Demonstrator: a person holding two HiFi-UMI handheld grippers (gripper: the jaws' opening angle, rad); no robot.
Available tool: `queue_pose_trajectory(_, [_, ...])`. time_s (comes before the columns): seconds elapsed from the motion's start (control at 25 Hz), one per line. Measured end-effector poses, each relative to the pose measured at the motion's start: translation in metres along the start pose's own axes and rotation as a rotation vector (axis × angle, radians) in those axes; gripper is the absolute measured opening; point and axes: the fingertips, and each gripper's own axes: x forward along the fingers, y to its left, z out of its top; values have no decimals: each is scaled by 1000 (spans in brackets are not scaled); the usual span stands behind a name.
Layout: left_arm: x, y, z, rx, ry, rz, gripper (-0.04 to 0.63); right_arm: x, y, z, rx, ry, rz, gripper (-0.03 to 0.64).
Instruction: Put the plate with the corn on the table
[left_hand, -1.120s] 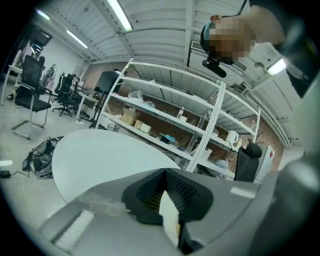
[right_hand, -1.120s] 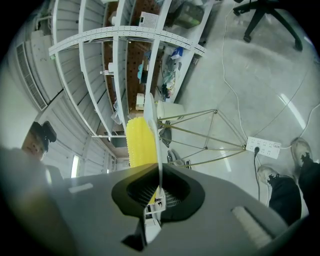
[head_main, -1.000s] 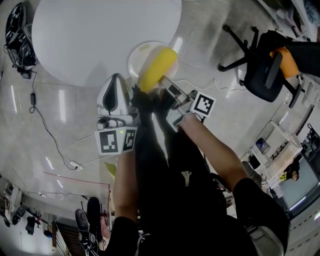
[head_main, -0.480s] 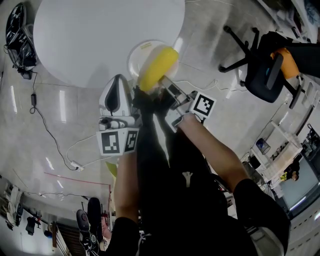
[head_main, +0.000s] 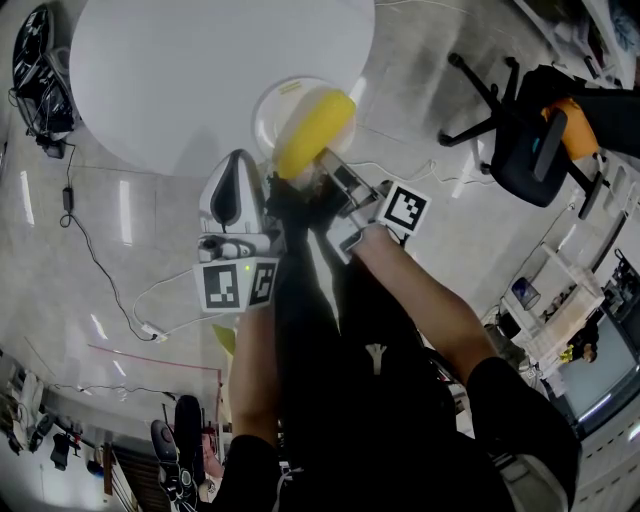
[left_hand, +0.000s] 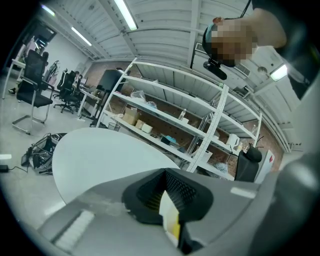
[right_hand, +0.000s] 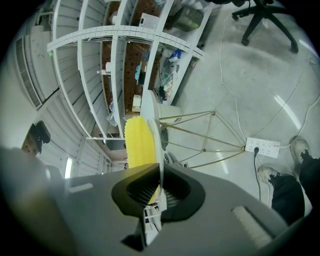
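Plate (head_main: 270, 118) with corn (head_main: 314, 130) hangs over the near edge of the white surface (head_main: 200, 70) in the head view, carried by the right hand-held gripper (head_main: 328, 168). Left gripper view: left hand-held gripper (left_hand: 165, 197) closed, empty. Right gripper view: jaws pinch the rim; best move it further in, level, then lower it gently.

no readable text, labels, brands or numbers in any view

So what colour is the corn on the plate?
Bright yellow. The corn on its plate shows best in the head view.
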Motion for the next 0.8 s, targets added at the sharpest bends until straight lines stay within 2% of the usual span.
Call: queue_pose_trajectory(0.8, [4, 8, 4, -16, -4, 5, 3, 18, 6, 6, -23, -35, -32, 29])
